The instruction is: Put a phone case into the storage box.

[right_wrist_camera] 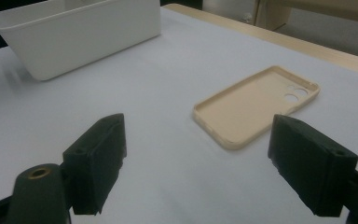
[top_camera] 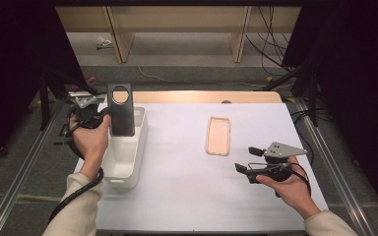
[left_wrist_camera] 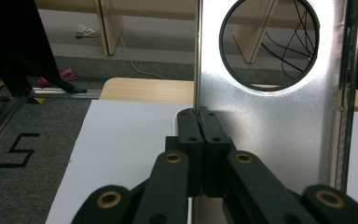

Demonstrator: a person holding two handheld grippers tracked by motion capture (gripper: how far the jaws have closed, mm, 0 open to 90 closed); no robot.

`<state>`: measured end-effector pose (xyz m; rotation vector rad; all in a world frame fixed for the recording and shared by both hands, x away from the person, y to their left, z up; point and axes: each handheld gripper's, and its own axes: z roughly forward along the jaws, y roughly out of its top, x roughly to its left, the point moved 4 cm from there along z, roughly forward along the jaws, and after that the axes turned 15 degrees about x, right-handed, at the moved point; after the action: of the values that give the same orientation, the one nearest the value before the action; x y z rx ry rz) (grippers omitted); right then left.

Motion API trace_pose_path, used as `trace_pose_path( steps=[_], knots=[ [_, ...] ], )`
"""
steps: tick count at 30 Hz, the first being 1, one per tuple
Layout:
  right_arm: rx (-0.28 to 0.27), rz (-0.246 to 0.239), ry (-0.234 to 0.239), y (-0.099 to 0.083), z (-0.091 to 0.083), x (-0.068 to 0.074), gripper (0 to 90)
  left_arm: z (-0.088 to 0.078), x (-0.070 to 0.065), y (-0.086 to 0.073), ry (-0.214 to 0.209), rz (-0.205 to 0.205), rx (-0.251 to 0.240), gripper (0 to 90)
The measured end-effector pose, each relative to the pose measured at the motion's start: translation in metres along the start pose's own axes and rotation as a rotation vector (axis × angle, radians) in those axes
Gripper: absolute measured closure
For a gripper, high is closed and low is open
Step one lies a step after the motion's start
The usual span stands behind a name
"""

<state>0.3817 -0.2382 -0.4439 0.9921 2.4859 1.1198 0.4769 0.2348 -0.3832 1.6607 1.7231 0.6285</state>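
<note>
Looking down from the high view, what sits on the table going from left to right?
Left gripper holding a dark phone case upright → white bin → beige phone case lying flat → right gripper, jaws open.

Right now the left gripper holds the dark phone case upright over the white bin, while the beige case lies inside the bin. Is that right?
Not quite. The beige case lies on the white table cover, apart from the white bin, as the high view shows. The rest holds: the left gripper is shut on the dark phone case, upright over the bin.
</note>
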Motion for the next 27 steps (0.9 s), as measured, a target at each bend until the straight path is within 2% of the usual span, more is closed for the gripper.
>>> trace_pose_path(
  steps=[6, 27],
  knots=[
    [0.001, 0.0, 0.0, 0.0, 0.0, 0.0, 20.2, 0.004, 0.001, 0.003, 0.004, -0.005, 0.002, 88.7],
    [0.0, 0.001, -0.003, 0.0, 0.0, -0.001, 20.2, 0.025, -0.003, 0.009, 0.005, 0.016, 0.031, 88.7]
  ],
)
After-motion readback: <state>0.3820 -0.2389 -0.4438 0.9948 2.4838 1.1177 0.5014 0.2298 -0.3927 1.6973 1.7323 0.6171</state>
